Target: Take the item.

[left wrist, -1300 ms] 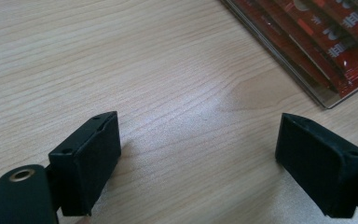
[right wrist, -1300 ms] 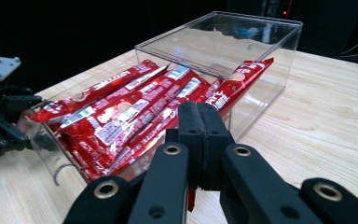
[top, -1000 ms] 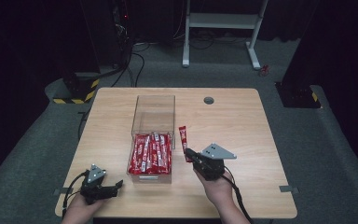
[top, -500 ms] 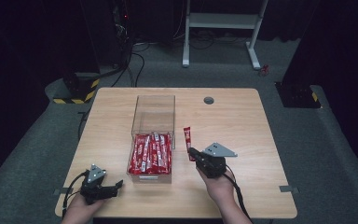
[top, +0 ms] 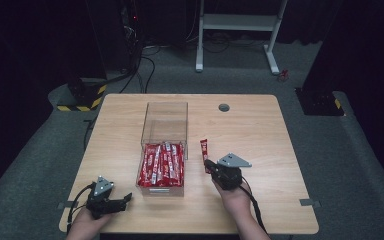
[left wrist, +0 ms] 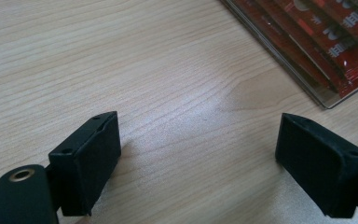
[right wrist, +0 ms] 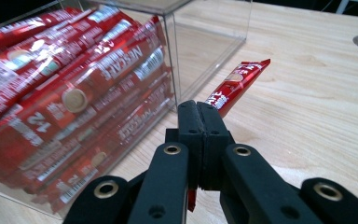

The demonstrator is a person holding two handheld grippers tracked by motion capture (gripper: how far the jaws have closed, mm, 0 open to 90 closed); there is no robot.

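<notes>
The red sachet (right wrist: 237, 86) is clamped at its near end in my right gripper (top: 211, 165), just right of the clear box (top: 163, 118); I'd keep it level, my left gripper (left wrist: 200, 149) gaping empty.

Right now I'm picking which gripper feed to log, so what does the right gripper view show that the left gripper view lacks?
The right gripper view alone shows the right gripper shut on a red sachet, and the print on the packed sachets. The left gripper view alone shows the left gripper open over bare wooden table. Both share the table and the clear box, a corner of it in the left gripper view.
</notes>
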